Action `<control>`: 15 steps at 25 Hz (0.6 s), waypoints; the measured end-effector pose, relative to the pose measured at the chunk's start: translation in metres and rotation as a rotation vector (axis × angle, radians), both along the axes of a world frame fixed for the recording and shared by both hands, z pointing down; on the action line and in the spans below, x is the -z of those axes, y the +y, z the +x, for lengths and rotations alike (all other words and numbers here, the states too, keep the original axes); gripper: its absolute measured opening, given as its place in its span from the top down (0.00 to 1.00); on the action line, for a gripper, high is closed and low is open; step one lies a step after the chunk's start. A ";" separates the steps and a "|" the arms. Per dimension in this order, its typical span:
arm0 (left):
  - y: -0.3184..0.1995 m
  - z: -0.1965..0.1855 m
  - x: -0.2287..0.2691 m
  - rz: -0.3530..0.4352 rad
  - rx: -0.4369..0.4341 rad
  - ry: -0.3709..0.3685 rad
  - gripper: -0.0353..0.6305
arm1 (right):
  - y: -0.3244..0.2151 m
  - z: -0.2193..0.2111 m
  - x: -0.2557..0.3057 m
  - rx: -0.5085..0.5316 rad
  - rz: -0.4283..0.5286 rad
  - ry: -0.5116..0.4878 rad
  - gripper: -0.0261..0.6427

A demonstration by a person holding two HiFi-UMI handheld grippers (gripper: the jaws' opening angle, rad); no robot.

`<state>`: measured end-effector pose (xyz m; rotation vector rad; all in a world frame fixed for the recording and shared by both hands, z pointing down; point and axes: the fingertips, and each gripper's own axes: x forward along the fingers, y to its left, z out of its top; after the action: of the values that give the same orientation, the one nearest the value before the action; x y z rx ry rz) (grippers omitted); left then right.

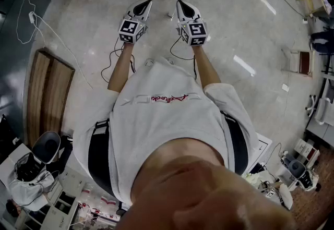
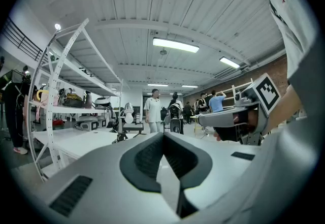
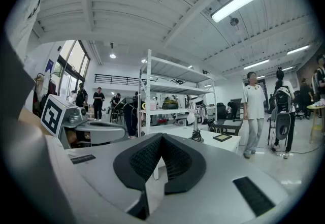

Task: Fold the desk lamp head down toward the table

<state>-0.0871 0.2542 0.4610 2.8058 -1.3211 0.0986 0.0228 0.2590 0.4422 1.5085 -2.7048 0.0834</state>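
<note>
Facing one desk lamp [image 3: 194, 125], left gripper [image 1: 147, 4], right gripper [image 1: 180, 4], jaws together

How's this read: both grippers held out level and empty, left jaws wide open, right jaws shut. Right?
No. The left gripper is shut too; the left gripper view shows its jaws together with nothing between them. The right gripper is shut, and both are level and empty.

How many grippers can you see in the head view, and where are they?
2. The left gripper is held out in front of the person on the left, the right gripper beside it on the right, both shut and empty. None seems hidden.
</note>
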 end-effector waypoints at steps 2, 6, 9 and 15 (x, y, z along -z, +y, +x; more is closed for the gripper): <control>-0.003 -0.001 0.001 -0.002 0.004 0.004 0.91 | -0.003 0.002 0.001 -0.002 0.002 -0.001 0.93; -0.002 0.001 0.000 -0.009 0.004 0.002 0.91 | -0.003 0.005 0.000 -0.004 -0.002 -0.001 0.93; -0.001 0.003 -0.003 -0.015 0.005 -0.006 0.91 | -0.002 0.007 -0.002 0.001 -0.005 -0.005 0.93; -0.003 0.008 -0.009 -0.030 0.008 -0.014 0.91 | -0.004 0.014 -0.004 0.012 0.002 -0.039 0.93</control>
<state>-0.0795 0.2510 0.4696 2.7797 -1.3229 0.1373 0.0372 0.2552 0.4463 1.5062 -2.7448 0.1101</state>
